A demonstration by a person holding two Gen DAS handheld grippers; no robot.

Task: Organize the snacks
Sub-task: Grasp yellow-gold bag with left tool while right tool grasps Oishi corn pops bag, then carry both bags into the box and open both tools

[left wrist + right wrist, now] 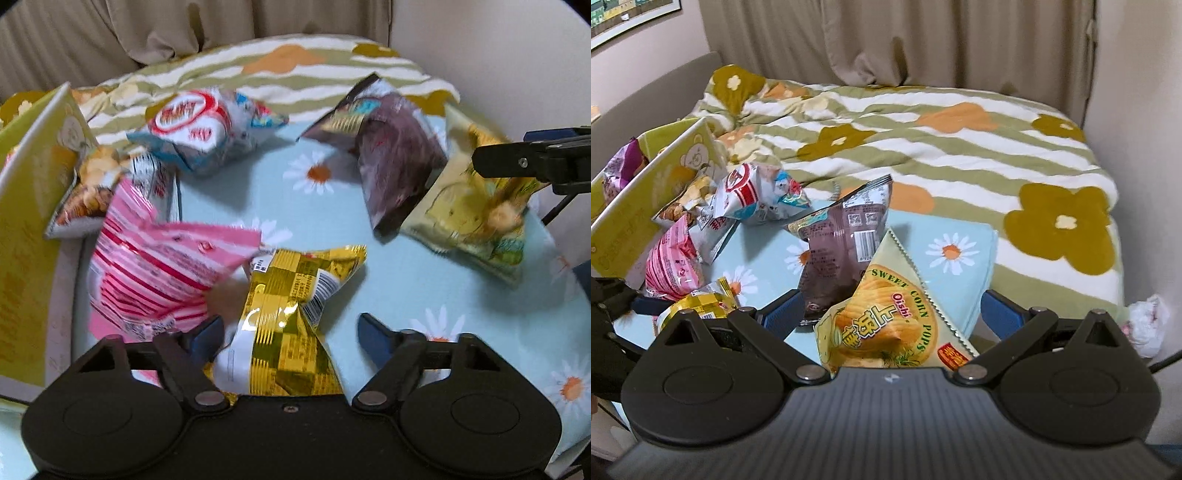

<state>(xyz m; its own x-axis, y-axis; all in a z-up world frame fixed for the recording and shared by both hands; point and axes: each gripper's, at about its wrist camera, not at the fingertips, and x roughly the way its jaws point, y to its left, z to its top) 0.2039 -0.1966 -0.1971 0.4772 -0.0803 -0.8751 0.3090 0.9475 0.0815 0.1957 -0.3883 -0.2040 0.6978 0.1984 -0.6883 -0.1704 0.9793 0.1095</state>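
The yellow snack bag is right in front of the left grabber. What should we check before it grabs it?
1. Left gripper open wide enough: ok, its jaws stand apart on either side of the yellow snack bag.
2. Bag between the fingers: ok, its lower part lies in the gap.
3. Pink bag out of the way: not ok, it touches the yellow one and lies close to the left finger.
4. Right gripper free: ok, open, with the corn pops bag lying between its fingers, not pinched.
5. Green box has room: cannot tell, its inside is mostly hidden.
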